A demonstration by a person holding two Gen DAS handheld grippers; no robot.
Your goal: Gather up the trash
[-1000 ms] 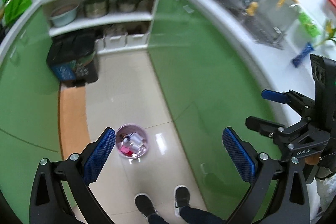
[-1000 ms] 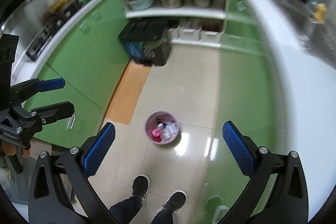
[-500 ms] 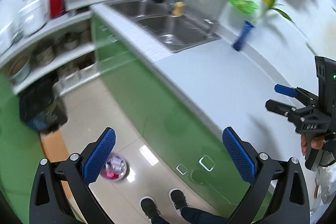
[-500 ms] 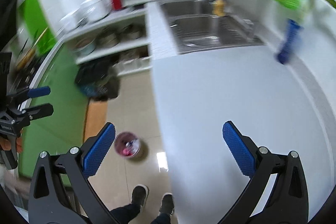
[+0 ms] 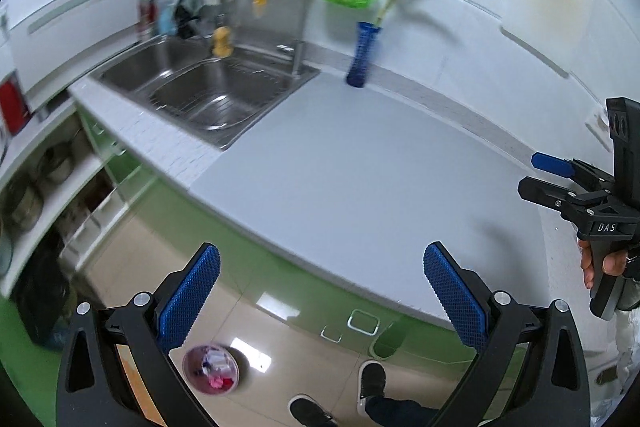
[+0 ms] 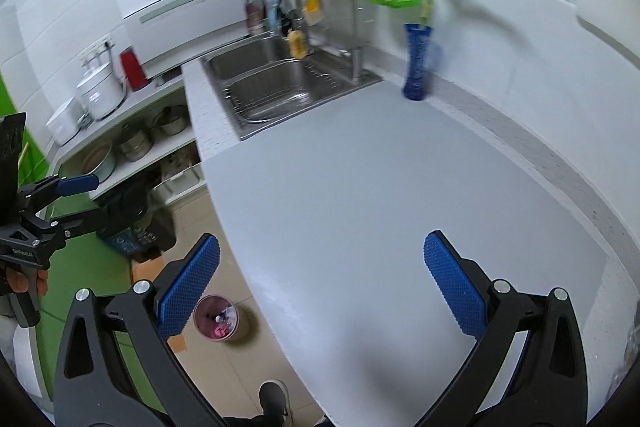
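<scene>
The left gripper (image 5: 322,291) hangs with its jaws spread wide and nothing between them, and the right gripper (image 6: 322,291) is the same: wide apart, empty. Just below and ahead of both lies the bare gray counter (image 5: 360,167). No trash shows on it. Down on the floor, below the left gripper's left finger, sits the small pink bin (image 5: 211,369) with scraps already inside. Farther ahead are the steel sink (image 5: 208,95) and a blue vase (image 5: 361,55) by the wall. To do this step well, I would scan the counter slowly, keep both grippers spread, and steer clear of the vase.
</scene>
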